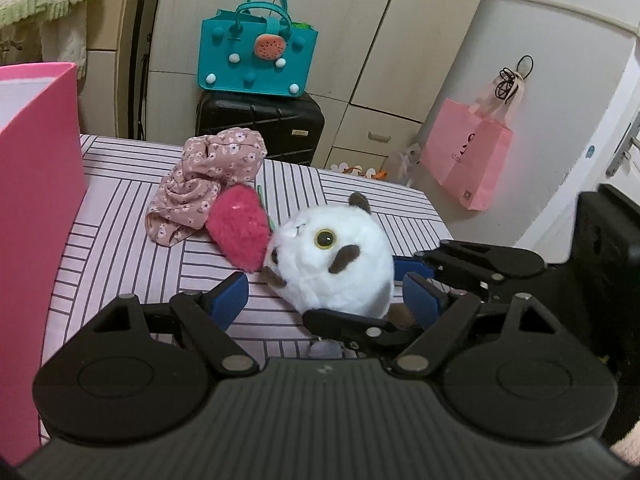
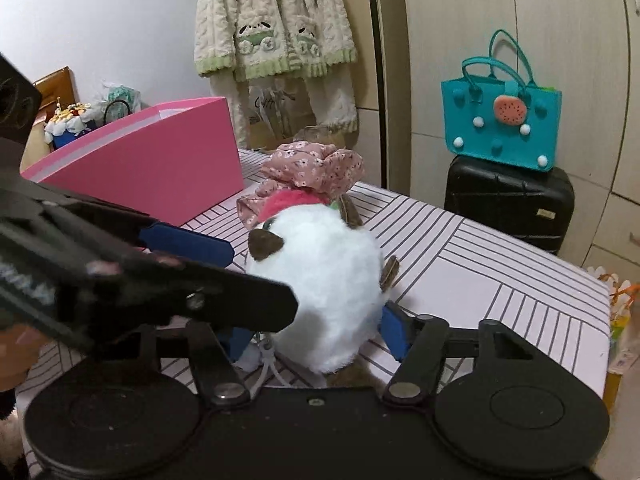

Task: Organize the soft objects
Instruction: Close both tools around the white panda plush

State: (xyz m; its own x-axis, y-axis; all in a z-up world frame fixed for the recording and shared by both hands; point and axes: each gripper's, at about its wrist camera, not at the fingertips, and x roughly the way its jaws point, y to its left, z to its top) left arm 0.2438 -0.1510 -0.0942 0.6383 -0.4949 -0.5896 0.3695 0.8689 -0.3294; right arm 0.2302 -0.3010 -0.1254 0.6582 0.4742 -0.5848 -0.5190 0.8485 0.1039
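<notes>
With right gripper (image 2: 316, 336) clamped on white plush (image 2: 320, 280), left gripper (image 1: 324, 300) apart: mid-pickup; needs lift toward far-left pink box (image 2: 160, 160).

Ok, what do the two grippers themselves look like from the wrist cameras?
Both look alike. The left gripper has a ribbed black body with two round discs, black linkage arms joined by silver rivets, and blue pads on its fingers. The right gripper has the same black frame, silver rivets and blue pads. No cables show.

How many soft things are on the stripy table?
3: white plush toy nearest, between the grippers; red fuzzy plush touching it; pink floral cloth bunched behind. More could be hidden.
</notes>
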